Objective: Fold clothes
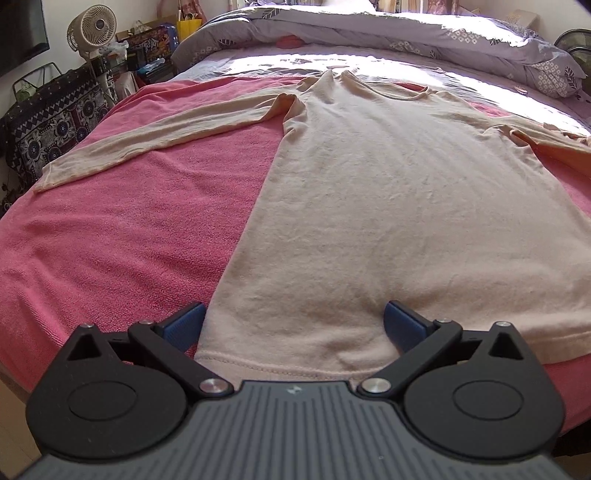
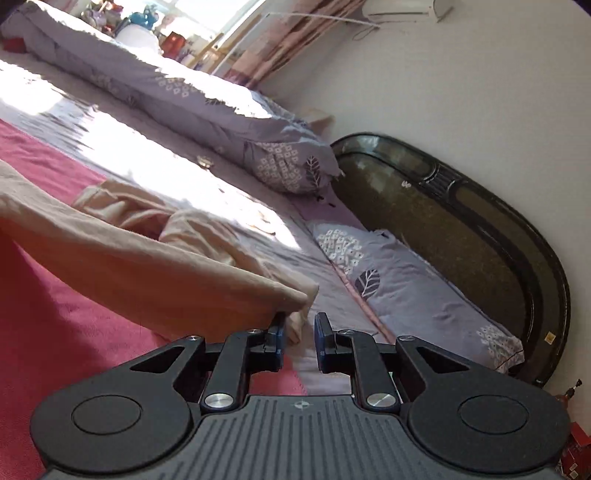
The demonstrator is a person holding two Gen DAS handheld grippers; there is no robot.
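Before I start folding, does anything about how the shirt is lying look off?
Yes. The shirt lies mostly flat on the pink towel, and its left sleeve stretches out straight. The right sleeve is bunched and crumpled over the grey bedsheet, its cuff by the right gripper. Straighten it first, probably.

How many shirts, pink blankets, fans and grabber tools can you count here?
Shirts: 1, the beige shirt
Pink blankets: 1, the pink blanket
Fans: 1, the fan
Grabbers: 2, the left gripper and the right gripper
Total: 5
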